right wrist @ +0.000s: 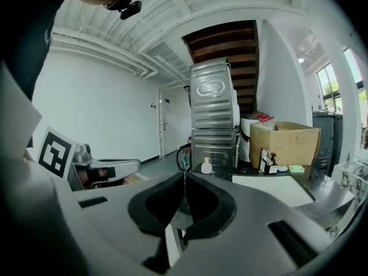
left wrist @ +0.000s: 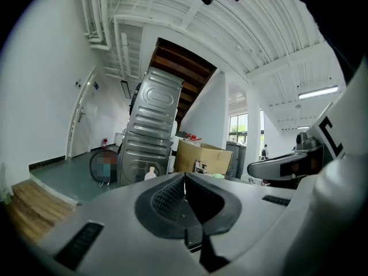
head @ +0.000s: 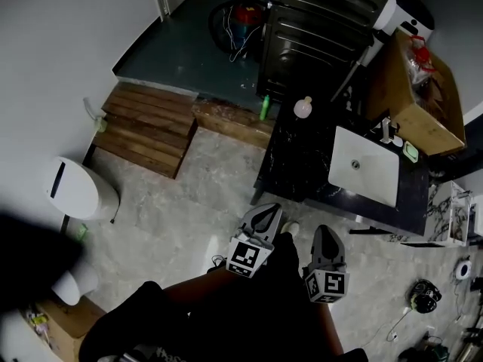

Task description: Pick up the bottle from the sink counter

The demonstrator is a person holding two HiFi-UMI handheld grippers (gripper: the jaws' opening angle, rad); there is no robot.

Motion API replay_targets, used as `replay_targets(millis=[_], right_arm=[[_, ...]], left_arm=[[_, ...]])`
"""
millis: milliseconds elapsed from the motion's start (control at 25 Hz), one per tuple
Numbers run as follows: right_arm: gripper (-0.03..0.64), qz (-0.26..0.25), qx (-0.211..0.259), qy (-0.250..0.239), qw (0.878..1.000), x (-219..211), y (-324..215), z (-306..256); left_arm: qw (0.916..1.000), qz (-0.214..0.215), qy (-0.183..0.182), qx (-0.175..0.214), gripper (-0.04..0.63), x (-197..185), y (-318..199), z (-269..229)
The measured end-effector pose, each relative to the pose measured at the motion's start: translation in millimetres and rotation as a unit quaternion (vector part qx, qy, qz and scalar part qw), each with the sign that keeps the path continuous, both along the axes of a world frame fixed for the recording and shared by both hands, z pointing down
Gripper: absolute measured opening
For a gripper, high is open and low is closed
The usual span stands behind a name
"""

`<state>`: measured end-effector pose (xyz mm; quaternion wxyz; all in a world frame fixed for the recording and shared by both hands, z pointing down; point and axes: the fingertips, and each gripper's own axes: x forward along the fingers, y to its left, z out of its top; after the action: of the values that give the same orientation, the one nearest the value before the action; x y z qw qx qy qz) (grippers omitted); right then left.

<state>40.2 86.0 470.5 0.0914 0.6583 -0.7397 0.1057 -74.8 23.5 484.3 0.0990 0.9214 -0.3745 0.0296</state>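
Note:
A small round pale bottle (head: 303, 108) stands at the far left end of the black marble sink counter (head: 298, 157); it also shows as the bottle (left wrist: 150, 173) and the bottle (right wrist: 206, 166) in the two gripper views. Both grippers hang in front of the counter, well short of the bottle. My left gripper (head: 264, 216) has its jaws together with nothing between them, and my left gripper (left wrist: 184, 175) shows the same in its own view. My right gripper (head: 326, 240) is likewise shut and empty, as my right gripper (right wrist: 185, 174) shows.
A white sink basin (head: 364, 164) is set in the counter, with a faucet (head: 387, 130) and a green soap dish (head: 410, 151) behind it. A cardboard box (head: 419, 89) and stacked metal cabinets (head: 317, 21) stand beyond. Wooden steps (head: 147, 127) and a toilet (head: 75, 191) lie to the left.

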Motion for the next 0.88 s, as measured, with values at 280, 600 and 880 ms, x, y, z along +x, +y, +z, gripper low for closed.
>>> replay_targets(millis=[280, 600, 880], right_arm=[[0.038, -0.035, -0.002, -0.007, 0.999, -10.8, -32.9, 1.0], [0.038, -0.079, 0.030, -0.035, 0.996, -8.7, -116.2, 0.6], [0.039, -0.098, 0.018, -0.047, 0.994, 26.7, -203.8, 19.1]], left_arm=[[0.9999, -0.011, 0.009, -0.005, 0.017, 8.4, -27.7, 8.5], [0.9994, -0.034, -0.012, 0.002, 0.017, 7.9, -94.4, 7.8], [0.9985, -0.035, -0.033, 0.025, 0.017, 40.8, -174.9, 3.9]])
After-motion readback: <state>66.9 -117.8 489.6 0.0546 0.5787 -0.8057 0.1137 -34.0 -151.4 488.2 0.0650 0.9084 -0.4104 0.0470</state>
